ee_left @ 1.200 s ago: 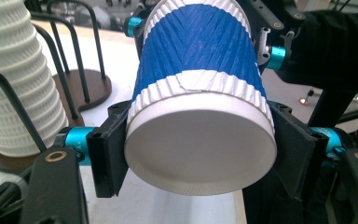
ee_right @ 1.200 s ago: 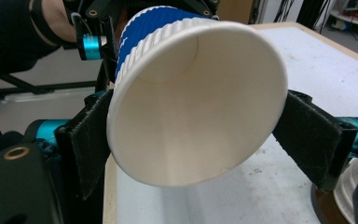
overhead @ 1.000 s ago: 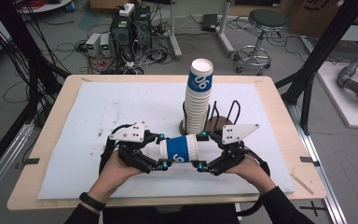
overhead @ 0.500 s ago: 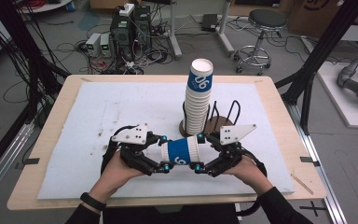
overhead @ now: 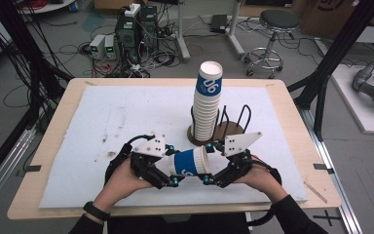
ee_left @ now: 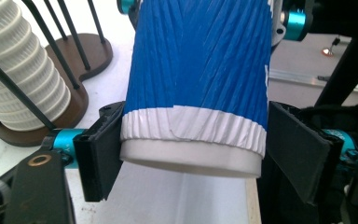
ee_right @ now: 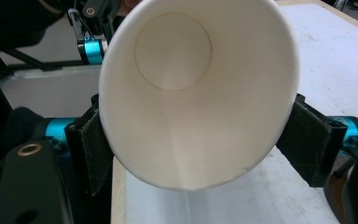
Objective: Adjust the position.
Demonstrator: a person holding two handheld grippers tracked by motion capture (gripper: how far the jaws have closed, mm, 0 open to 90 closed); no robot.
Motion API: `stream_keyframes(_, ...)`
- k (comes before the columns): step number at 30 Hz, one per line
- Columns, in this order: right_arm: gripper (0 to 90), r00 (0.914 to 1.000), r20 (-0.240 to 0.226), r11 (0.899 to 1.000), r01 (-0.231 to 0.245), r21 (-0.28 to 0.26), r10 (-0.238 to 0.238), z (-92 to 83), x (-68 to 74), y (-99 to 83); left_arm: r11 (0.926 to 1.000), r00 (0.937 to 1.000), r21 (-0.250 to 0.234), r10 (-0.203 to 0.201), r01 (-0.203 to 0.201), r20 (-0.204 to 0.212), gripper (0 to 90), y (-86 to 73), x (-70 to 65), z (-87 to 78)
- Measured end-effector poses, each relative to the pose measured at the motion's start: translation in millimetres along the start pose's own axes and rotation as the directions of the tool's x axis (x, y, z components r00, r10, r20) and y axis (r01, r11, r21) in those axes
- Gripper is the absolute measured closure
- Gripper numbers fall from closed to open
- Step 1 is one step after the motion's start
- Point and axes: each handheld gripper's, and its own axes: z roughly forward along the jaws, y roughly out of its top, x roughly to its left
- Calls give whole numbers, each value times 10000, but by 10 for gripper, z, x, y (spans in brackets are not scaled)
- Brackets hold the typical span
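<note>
A blue-and-white paper cup (overhead: 190,163) lies level in the air above the front of the white mat, between my two grippers. My left gripper (overhead: 173,165) straddles its base. Its jaws have just been opening, and in the left gripper view the cup (ee_left: 196,70) sits between the pads (ee_left: 100,149) with the right pad a hair clear. My right gripper (overhead: 207,163) has just been closing. In the right gripper view its pads (ee_right: 93,154) press on both sides of the cup's open mouth (ee_right: 196,102).
A tall stack of white cups (overhead: 207,105), topped by a blue one, stands in a black wire holder on a brown base (overhead: 226,130) just behind the grippers. The white mat (overhead: 126,117) covers the wooden table (overhead: 316,161). A stool and electronics sit on the floor beyond.
The cup and both hands have stayed nearly in place. The left jaws now stand wider around the cup's base, and the right jaws have drawn in on its mouth.
</note>
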Motion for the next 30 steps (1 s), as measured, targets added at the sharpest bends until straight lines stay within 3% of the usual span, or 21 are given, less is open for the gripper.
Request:
stream_keyframes(4, 197, 9999, 8, 9999, 134, 3, -134, -4, 15, 16, 9999, 9998, -16, 150, -149, 106, 285, -21, 7, 18)
stream_keyframes(9, 163, 9999, 36, 9985, -160, -532, 162, -38, -19, 28, 9964, 9997, -842, 118, -98, 224, 296, -45, 29, -12)
stream_keyframes(14, 164, 9986, -63, 9944, -530, -915, 527, -101, -43, 31, 9886, 10000, -1504, 22, -14, 52, 300, -42, 37, -77)
stream_keyframes(17, 164, 9962, -86, 9912, -869, -998, 864, -96, -58, 18, 9769, 9997, -2128, -137, 172, 181, 300, -55, 53, -114)
stream_keyframes(19, 163, 9931, -159, 9865, -1169, -1146, 1158, -80, -62, 7, 9758, 9997, -2175, -181, 218, 190, 299, -57, 50, -111)
stream_keyframes(23, 164, 9903, -508, 9733, -1368, -1840, 1296, -62, -41, 15, 9702, 9983, -2381, -342, 446, 476, 298, -73, 55, -71)
stream_keyframes(26, 164, 9865, -704, 9632, -1595, -2165, 1476, -51, -28, 33, 9780, 9986, -2060, -231, 325, 480, 299, -68, 38, -19)
stream_keyframes(30, 204, 9889, -717, 9673, -1426, -2098, 1302, -59, -22, 27, 9802, 9988, -1954, -236, 315, 429, 299, -60, 28, -5)
